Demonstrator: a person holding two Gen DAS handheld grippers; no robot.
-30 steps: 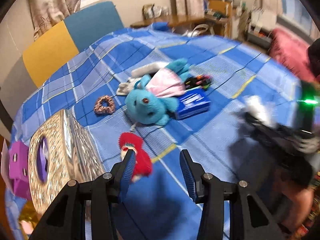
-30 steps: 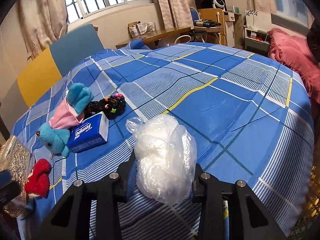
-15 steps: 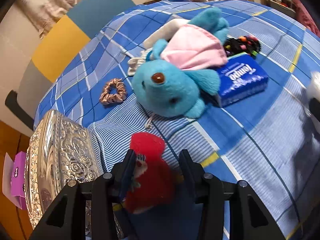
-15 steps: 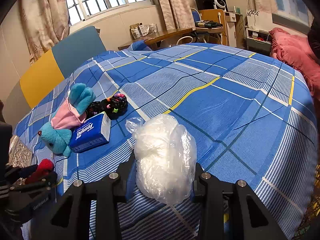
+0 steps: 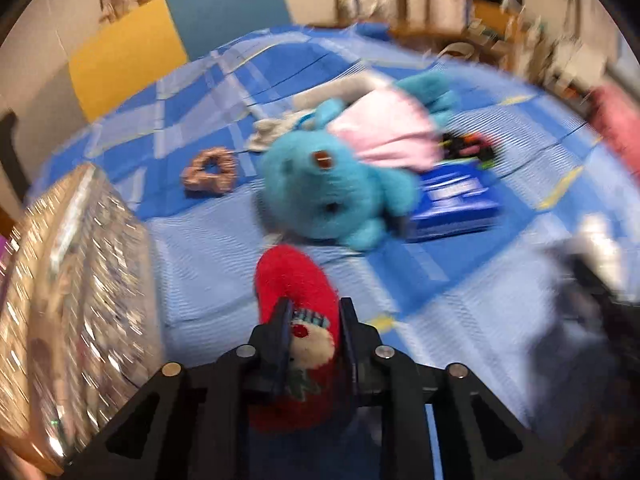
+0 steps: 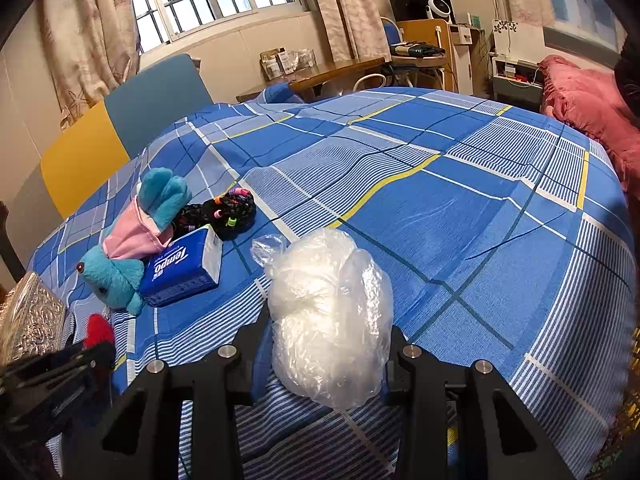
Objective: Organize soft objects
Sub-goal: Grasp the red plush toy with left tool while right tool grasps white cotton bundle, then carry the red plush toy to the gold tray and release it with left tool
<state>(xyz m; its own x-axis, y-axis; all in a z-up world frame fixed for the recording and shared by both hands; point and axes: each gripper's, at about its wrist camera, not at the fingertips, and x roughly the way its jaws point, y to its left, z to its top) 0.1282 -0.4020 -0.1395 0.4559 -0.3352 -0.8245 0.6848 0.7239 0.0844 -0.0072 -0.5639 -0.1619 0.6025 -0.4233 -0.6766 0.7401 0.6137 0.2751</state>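
Note:
My left gripper [image 5: 314, 320] is shut on a small red plush toy [image 5: 298, 284] with a pale face patch, just above the blue checked bedspread [image 5: 224, 232]. The left wrist view is blurred. The red toy also shows at the far left of the right wrist view [image 6: 98, 330]. My right gripper [image 6: 326, 330] is shut on a clear crumpled plastic bag [image 6: 328, 320]. A blue plush animal in a pink dress [image 5: 340, 184] lies further back, and also shows in the right wrist view [image 6: 132, 240].
A silver embossed box [image 5: 68, 304] stands at the left, also in the right wrist view [image 6: 28, 320]. A brown scrunchie [image 5: 210, 170], a blue tissue pack [image 6: 182, 270], a black bundle with coloured bits [image 6: 224, 212] and a grey cloth [image 5: 276, 132] lie on the bed.
My left gripper has closed on the red plush toy and lifted it a little. The right gripper holds the plastic bag as before, nearly still.

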